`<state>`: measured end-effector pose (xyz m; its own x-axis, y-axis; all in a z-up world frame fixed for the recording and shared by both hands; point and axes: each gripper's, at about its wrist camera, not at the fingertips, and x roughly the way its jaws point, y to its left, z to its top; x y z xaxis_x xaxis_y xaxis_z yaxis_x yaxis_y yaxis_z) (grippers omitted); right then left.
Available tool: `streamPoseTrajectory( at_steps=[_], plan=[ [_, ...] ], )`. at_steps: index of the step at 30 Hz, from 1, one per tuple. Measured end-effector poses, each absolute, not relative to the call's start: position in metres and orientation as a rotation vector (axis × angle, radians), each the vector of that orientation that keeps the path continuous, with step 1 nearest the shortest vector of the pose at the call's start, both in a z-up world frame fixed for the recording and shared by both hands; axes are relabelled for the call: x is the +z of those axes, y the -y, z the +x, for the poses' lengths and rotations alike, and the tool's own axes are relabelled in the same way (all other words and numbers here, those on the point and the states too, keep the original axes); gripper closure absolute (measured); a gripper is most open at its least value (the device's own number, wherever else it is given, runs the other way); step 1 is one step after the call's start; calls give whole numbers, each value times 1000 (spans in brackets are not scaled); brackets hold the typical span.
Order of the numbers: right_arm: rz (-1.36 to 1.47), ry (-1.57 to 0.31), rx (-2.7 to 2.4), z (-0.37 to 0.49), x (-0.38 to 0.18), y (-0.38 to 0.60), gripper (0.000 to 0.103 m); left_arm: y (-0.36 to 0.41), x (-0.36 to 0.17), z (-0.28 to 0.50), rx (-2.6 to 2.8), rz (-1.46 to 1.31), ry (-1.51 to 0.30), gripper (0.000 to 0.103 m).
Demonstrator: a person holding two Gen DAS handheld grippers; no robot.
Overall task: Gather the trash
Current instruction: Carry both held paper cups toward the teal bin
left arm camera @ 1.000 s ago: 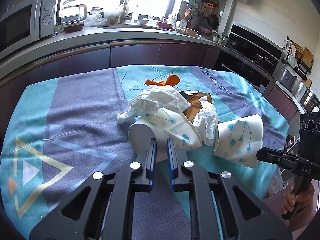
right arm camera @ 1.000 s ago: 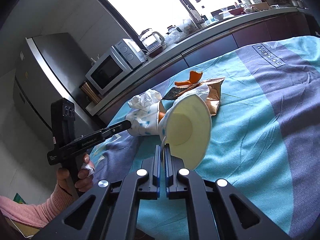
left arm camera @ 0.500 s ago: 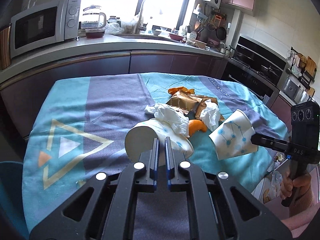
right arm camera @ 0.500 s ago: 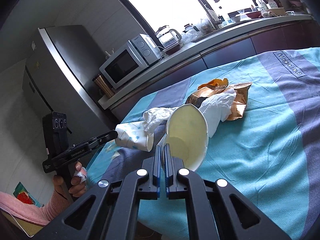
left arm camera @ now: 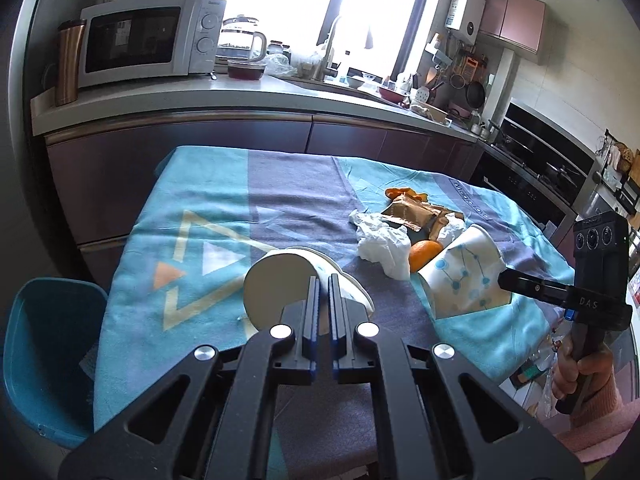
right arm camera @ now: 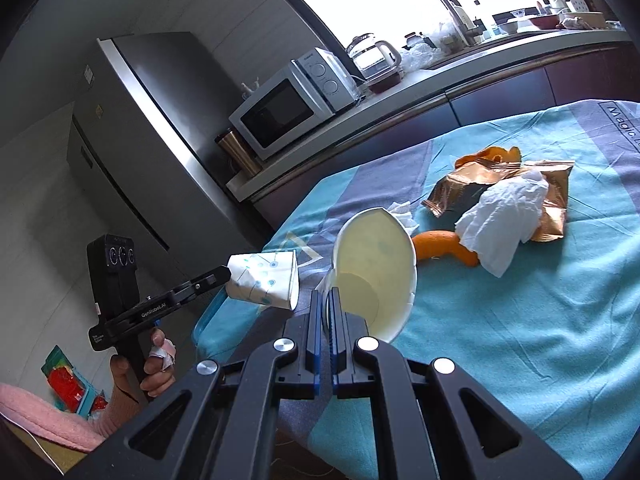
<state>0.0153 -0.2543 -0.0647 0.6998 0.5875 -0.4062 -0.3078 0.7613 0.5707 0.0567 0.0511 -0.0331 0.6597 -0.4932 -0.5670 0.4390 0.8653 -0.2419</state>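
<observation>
Each hand-held gripper is clamped on the rim of a paper cup: the left hand-held gripper (left arm camera: 323, 288) grasps one cup (left arm camera: 280, 288), its base facing the camera, and the right hand-held gripper (right arm camera: 325, 300) another cup (right arm camera: 374, 268), mouth toward its camera. Ahead of both, nearer the right, loose trash lies on the cloth-covered tabletop (left arm camera: 208, 216): snack wrapper (left arm camera: 416, 214), crumpled tissue (left arm camera: 380, 246), orange peel (left arm camera: 425, 254). Beyond is a kitchen with a microwave (left arm camera: 148, 38).
</observation>
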Motion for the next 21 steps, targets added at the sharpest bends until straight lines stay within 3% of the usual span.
streamPoseTrajectory(
  at_steps=[21],
  plan=[
    [418, -674, 735, 64, -55, 171, 100, -129, -25, 24, -378, -177, -618, 100]
  ],
)
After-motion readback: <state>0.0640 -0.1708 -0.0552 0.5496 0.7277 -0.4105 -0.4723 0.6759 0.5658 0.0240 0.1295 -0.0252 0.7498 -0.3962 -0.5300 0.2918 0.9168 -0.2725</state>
